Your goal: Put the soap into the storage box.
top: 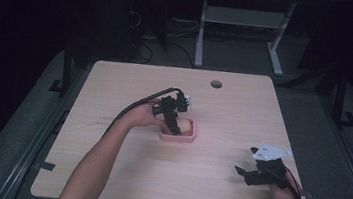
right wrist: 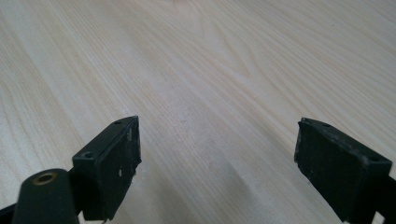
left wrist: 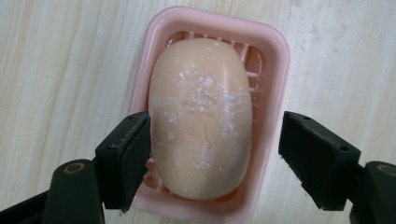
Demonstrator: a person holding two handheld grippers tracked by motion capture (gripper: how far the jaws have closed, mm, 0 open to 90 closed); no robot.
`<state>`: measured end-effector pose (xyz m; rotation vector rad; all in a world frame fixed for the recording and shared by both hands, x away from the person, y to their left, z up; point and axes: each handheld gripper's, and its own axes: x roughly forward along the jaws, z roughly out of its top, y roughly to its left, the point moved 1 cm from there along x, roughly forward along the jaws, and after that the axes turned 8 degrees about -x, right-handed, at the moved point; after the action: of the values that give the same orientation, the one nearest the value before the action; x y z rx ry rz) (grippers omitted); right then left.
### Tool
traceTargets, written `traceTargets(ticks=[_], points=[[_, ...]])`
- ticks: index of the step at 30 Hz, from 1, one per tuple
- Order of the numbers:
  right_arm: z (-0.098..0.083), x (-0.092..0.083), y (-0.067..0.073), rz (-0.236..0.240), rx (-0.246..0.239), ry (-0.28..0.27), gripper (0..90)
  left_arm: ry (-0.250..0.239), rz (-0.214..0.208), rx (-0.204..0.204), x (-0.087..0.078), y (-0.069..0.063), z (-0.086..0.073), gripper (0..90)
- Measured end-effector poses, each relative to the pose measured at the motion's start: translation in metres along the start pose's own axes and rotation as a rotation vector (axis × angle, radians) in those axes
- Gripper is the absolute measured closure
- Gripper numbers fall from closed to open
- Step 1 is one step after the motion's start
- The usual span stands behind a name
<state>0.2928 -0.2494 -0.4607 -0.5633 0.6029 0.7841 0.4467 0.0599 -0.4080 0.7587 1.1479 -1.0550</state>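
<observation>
A pale peach bar of soap (left wrist: 201, 116), dusted with white flecks, lies in a pink soap dish (left wrist: 273, 46) near the middle of the table (top: 106, 172). My left gripper (left wrist: 215, 149) hangs over the dish, open, with one jaw touching the soap's side and the other standing apart from it. In the high view the left gripper (top: 174, 124) points down into the dish (top: 191, 137). My right gripper (top: 242, 171) rests low over the table at the front right, open, with nothing between its jaws (right wrist: 217, 154).
A round cable hole (top: 216, 84) sits near the table's far edge. White desk legs (top: 201, 32) and loose cables lie on the floor beyond the table. Bare light wood surrounds the dish on all sides.
</observation>
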Motion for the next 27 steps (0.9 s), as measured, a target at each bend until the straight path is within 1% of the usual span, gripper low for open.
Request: traceTargets(ticks=[2, 6, 8, 11, 14, 16, 20, 27], points=[[0.000, 0.000, 0.000, 0.000, 0.001, -0.001, 14.0, -0.007, 0.000, 0.003, -0.003, -0.001, -0.001, 24.9], [0.000, 0.001, 0.000, 0.001, 0.000, 0.000, 14.0, -0.014, 0.015, 0.006, -0.008, -0.004, -0.004, 24.9], [0.000, 0.001, 0.000, 0.001, 0.000, 0.001, 14.0, -0.013, 0.017, 0.007, -0.009, -0.005, -0.005, 24.9], [0.001, 0.001, 0.001, 0.000, -0.001, 0.000, 14.0, -0.023, 0.019, 0.007, -0.010, -0.008, -0.008, 24.9], [0.001, 0.001, 0.001, 0.001, -0.004, 0.001, 14.0, -0.020, 0.024, 0.009, -0.011, -0.009, -0.011, 24.9], [0.001, 0.002, 0.001, 0.001, -0.007, 0.002, 14.0, -0.027, 0.023, -0.002, -0.012, -0.009, -0.014, 24.8], [0.002, 0.002, 0.002, 0.002, -0.002, 0.004, 14.0, -0.030, 0.025, -0.008, -0.015, -0.010, -0.021, 24.5], [0.003, 0.004, 0.003, 0.001, -0.013, 0.007, 14.0, -0.044, 0.027, -0.020, -0.020, -0.012, -0.030, 24.2]])
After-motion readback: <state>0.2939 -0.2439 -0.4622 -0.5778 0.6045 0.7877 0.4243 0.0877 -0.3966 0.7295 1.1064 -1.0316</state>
